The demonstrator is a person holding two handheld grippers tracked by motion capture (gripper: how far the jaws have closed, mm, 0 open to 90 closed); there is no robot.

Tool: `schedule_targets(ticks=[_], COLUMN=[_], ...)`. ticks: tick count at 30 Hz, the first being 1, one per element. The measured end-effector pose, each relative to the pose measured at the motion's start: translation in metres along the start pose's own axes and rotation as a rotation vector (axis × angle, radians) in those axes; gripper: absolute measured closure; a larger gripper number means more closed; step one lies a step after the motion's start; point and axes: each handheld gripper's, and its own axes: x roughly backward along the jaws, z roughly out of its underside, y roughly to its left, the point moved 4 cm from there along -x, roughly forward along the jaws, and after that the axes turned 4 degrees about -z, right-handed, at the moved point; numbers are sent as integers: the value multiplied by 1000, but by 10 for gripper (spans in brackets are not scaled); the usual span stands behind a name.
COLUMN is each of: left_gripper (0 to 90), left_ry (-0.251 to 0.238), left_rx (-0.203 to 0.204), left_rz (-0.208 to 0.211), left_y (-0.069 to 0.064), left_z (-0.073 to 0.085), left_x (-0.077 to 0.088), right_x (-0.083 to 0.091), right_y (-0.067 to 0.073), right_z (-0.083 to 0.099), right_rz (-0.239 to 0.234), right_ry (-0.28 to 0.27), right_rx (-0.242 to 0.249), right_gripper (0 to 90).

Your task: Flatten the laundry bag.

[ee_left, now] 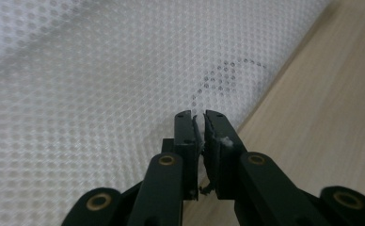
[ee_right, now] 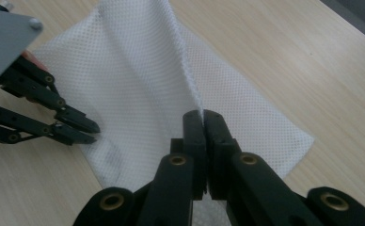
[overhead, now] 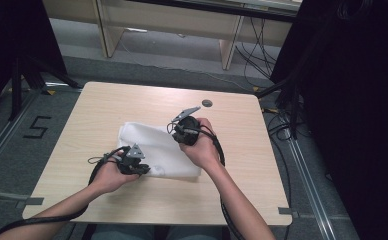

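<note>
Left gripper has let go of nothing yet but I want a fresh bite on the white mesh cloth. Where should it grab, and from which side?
Take the cloth at its near edge, where it lies flat along the bare table. Bring the left gripper in low from the person's side, one jaw sliding under that edge. The right gripper already pinches a raised fold, lifting the middle.

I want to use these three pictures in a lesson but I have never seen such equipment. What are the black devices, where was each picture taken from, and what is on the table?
A person sits at a wooden table and holds a hand-operated grasping tool in each hand; no robot is involved. The high view looks down from above. The other two come from cameras riding on each tool, looking along its black jaws. On the table lies a white mesh cloth. The right tool is shut on a raised fold of it. The left tool has its jaws closed at the cloth's edge, apparently pinching it. A small dark disc lies near the far edge.
</note>
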Motion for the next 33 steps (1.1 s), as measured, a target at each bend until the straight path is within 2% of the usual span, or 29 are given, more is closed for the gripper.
schedule_targets(ticks=[1,3,5,7,8,9,10,12,14,16,18,19,21,22,26,27,29,30,31,32,33], left_gripper=[838,853,875,884,885,884,884,883,882,882,880,879,877,875,857,850,850,851,854,854,855], left_ry=[10,3,37,52,52,80,82,85,71,79,57,70,57,52,48,45,54,56,60,83,84], left_rx=[-16,1,10,40,40,38,40,43,70,62,77,84,80,93,86,75,83,77,92,89,93], left_rz=[-3,-6,-12,-17,-17,-26,-27,-28,-47,-52,-63,-62,-66,-63,-70,-64,-61,-64,-89,-71,-70], left_y=[1,3,8,13,13,18,19,22,24,27,28,29,30,30,31,31,30,30,27,25,23], left_z=[2,7,13,16,16,18,19,19,18,16,14,13,12,12,12,13,14,14,16,16,17], left_x=[10,19,26,26,26,22,20,15,11,10,6,5,4,3,4,6,8,10,13,16,16], right_x=[0,0,-1,-1,-1,0,-1,0,3,4,4,5,6,6,4,5,5,5,4,4,4], right_y=[-1,-1,0,1,2,3,3,5,5,5,6,6,6,6,6,8,8,8,7,8,6], right_z=[0,0,0,-1,-1,-2,-2,-3,-3,-4,-4,-4,-4,-4,-3,-3,-3,-3,-3,-2,-1], right_rz=[23,16,18,15,13,13,22,12,11,13,11,16,12,14,19,6,5,4,10,7,23], right_ry=[-10,-3,-2,-3,-3,1,-13,-18,-9,-18,-27,-26,-16,-17,-17,-17,-15,-19,-22,-26,-18], right_rx=[8,6,15,7,2,-4,2,4,7,8,-1,-6,13,13,30,14,21,20,25,14,30], right_gripper=[897,897,897,897,897,897,897,897,897,897,897,897,897,897,897,897,897,896,896,896,897])
